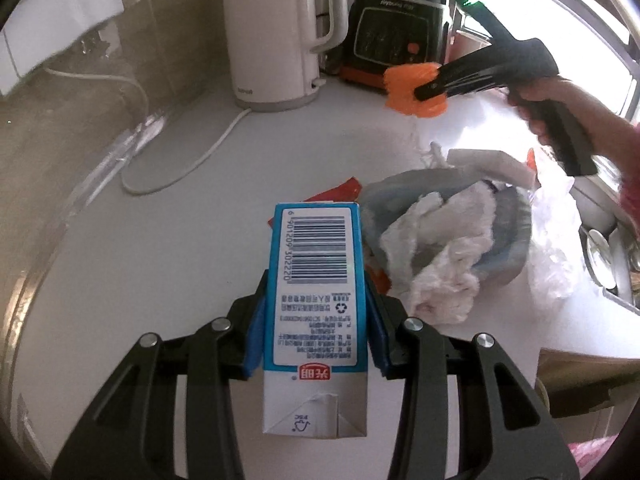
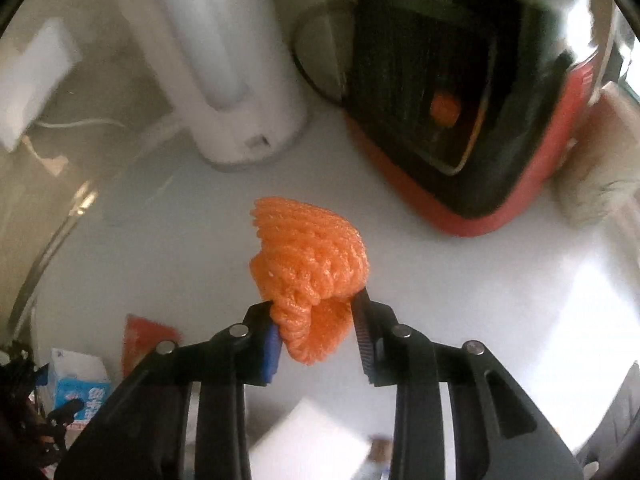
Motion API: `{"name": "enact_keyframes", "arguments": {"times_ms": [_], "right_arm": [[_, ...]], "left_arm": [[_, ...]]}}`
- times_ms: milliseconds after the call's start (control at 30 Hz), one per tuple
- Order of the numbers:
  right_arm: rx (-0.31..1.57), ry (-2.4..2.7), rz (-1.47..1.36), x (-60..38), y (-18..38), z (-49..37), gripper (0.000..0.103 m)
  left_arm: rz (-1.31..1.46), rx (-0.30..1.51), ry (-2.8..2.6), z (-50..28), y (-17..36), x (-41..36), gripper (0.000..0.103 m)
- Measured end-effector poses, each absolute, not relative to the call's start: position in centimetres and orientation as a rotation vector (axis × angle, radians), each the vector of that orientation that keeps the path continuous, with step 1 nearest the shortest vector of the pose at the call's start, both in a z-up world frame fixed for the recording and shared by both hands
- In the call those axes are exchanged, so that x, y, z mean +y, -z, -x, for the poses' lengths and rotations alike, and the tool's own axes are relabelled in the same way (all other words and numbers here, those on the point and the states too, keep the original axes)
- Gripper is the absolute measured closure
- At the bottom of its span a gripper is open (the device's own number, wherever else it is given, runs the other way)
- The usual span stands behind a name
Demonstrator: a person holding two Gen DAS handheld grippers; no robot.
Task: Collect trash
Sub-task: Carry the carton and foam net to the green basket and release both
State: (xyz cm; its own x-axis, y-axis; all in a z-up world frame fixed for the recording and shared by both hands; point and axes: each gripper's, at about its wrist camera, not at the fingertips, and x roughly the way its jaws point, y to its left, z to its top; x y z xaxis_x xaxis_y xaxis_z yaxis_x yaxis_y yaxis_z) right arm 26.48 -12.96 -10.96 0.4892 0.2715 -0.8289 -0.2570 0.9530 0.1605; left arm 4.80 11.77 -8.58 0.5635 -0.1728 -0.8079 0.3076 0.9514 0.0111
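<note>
Orange foam net (image 2: 310, 276) (gripped), carton (image 1: 316, 280) clamped

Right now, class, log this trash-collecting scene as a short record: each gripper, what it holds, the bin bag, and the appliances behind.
left gripper: shut on milk carton
right gripper: shut on orange foam net, held above the counter
bag: open on the counter, holds crumpled tissue
appliances: white kettle, black and red blender base
</note>
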Motion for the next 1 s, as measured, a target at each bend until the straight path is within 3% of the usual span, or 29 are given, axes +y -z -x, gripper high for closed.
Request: {"name": "enact_keyframes", "arguments": {"times_ms": [167,333,567,800,1000], "right_arm": [[0.878,-0.347,0.018,-11.9,5.7,-16.0,0.071],[0.86,-0.343,0.013,-12.3,5.5,-2.3,0.071],[0.988,-0.293,0.002,-15.7,11.2,12.5,0.07],[1.078,-0.319,-0.006,-19.1,16.6,19.2,0.07],[1.08,-0.363,-0.003,-20.2,18.8,22.6,0.07]], "left_arm": [[-0.126,0.907,0.323,-1.1,5.6,9.4,0.062],[-0.133,0.957,0.345,4.0,5.5,6.1,0.062],[-0.115,1.081,0.347,12.7,9.3,2.8,0.062],[-0.069,1.192,0.272,18.3,15.1,-0.7,0.062],[-0.083,1.177,0.234,20.2,16.2,-3.6,0.062]]}}
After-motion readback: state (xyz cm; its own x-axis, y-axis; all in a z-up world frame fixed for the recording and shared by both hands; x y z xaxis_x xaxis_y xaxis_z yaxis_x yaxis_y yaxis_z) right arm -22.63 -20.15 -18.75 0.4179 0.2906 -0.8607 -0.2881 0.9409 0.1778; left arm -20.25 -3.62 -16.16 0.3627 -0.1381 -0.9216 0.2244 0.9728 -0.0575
